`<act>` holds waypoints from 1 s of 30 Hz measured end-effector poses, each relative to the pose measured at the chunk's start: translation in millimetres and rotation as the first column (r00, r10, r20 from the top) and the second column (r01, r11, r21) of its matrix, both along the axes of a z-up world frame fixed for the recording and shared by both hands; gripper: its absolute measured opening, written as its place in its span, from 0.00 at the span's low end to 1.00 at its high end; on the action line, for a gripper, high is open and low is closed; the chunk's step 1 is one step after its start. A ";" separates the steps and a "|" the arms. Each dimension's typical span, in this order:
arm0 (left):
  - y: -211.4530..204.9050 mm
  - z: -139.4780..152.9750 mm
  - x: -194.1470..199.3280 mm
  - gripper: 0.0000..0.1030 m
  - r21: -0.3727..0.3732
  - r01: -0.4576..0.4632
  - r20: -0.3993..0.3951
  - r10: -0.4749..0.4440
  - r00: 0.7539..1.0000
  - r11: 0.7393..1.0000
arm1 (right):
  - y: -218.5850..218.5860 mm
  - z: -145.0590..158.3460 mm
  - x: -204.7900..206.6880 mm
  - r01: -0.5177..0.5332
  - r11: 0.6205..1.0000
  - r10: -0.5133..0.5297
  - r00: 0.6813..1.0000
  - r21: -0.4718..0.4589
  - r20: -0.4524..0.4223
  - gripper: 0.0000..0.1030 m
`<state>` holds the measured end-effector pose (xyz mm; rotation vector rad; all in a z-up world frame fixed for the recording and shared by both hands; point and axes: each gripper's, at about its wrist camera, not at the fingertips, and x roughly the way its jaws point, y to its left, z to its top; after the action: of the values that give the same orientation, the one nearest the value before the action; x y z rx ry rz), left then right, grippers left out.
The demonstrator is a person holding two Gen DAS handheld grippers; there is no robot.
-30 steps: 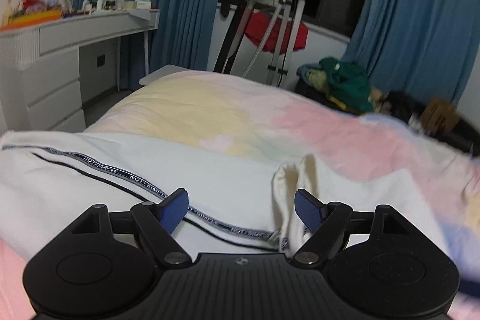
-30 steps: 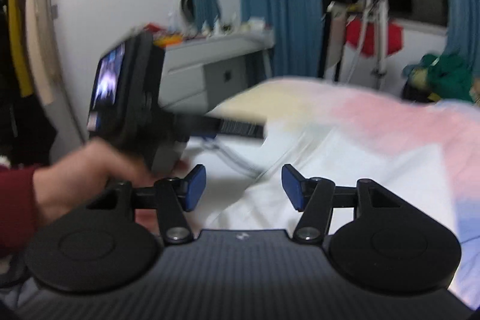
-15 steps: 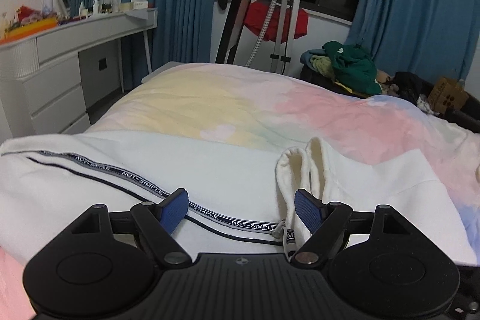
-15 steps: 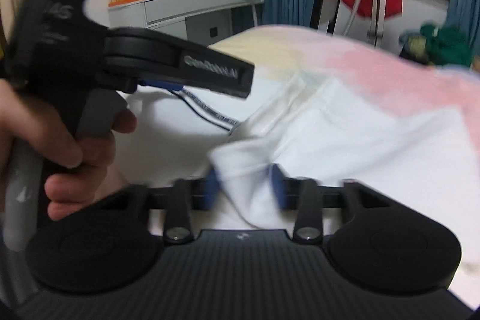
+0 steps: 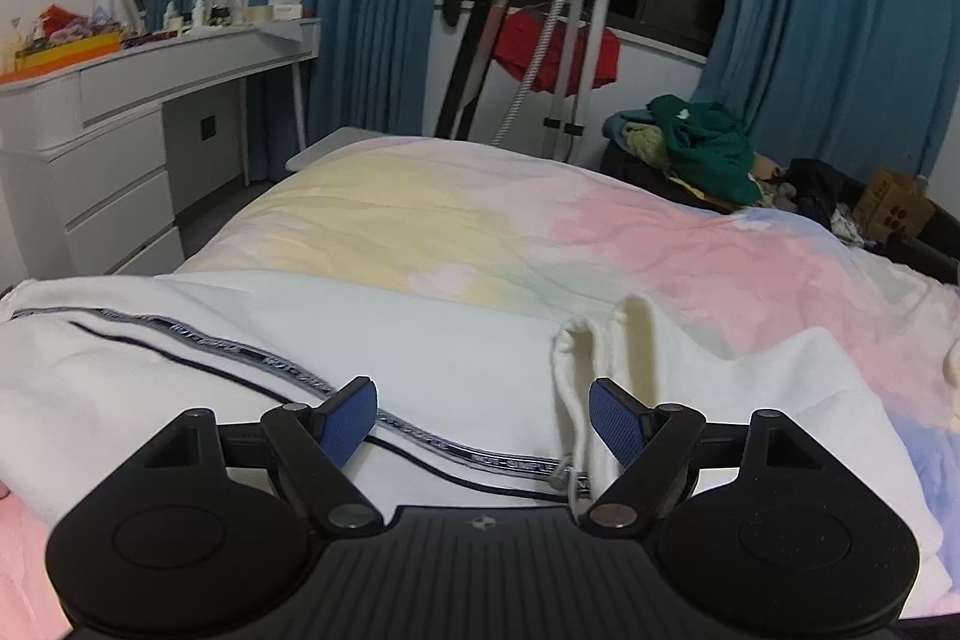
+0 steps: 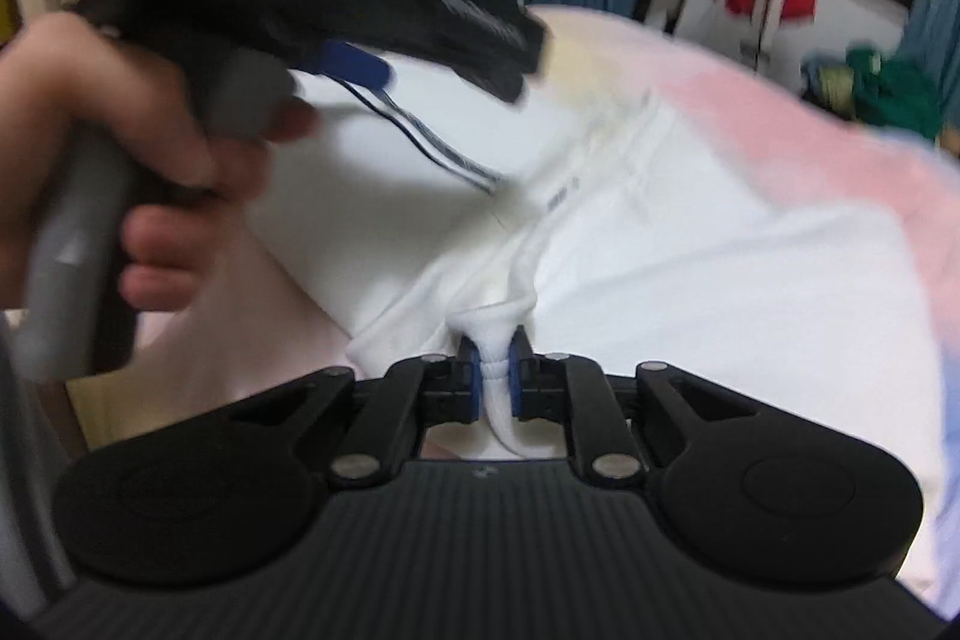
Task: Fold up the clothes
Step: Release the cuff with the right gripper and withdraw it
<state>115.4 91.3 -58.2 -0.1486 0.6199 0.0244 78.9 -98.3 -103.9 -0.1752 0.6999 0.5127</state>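
Observation:
A white garment (image 5: pixel 420 340) with a dark lettered stripe lies spread on the bed, and it also shows in the right wrist view (image 6: pixel 690 268). My left gripper (image 5: pixel 483 421) is open just above the garment, with a raised fold of cloth by its right finger. My right gripper (image 6: pixel 495 381) is shut on a bunched edge of the white garment. The left gripper (image 6: pixel 360 64), held in a hand, shows blurred at the upper left of the right wrist view.
The bed has a pastel yellow, pink and blue cover (image 5: pixel 540 232). A white dresser (image 5: pixel 120 148) stands to the left. A clothes rack with a red item (image 5: pixel 558 52) and a pile of green clothes (image 5: pixel 702 148) lie beyond the bed, before blue curtains.
My right gripper went from open to shut on the garment's edge. The left gripper stayed open over the garment and barely moved.

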 end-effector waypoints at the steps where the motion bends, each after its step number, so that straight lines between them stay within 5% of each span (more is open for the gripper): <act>1: 2.2 0.5 -0.3 0.77 -0.010 -0.009 -0.002 0.009 1.000 1.000 | -3.6 3.3 1.0 0.005 1.000 -0.005 1.000 0.026 -0.010 0.17; 6: 8.0 3.4 -3.7 0.78 -0.029 -0.037 0.001 0.037 0.999 0.999 | -34.9 31.6 -4.2 0.081 0.959 -0.049 0.991 0.273 -0.121 0.36; 9: 2.9 -0.4 -6.6 0.78 -0.017 -0.020 -0.012 0.020 1.000 1.000 | -46.5 52.5 -21.0 0.086 0.942 -0.076 0.996 0.324 -0.044 0.44; 12: -1.8 -6.7 -7.7 0.78 -0.007 -0.007 -0.028 0.007 1.000 1.000 | -57.9 60.5 -26.0 0.147 0.943 -0.164 0.986 0.298 0.031 0.47; 18: -7.2 -11.1 -14.6 0.79 0.025 0.008 -0.011 -0.007 1.000 1.000 | -76.6 33.0 -1.1 0.386 0.906 -0.398 0.916 0.174 0.042 0.47; 22: -8.9 -13.7 -14.7 0.80 0.029 0.018 -0.022 -0.017 1.000 0.999 | -80.2 6.9 7.3 0.428 0.893 -0.430 0.903 0.139 -0.021 0.47; 30: 30.3 -0.5 -32.7 0.81 -0.104 -0.038 -0.082 0.029 0.996 0.994 | -89.0 1.0 4.9 0.440 0.880 -0.434 0.898 0.178 -0.070 0.47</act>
<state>82.7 121.6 -58.7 -0.2615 0.6991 0.0303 83.8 -187.3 -103.0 0.1704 0.6883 0.1436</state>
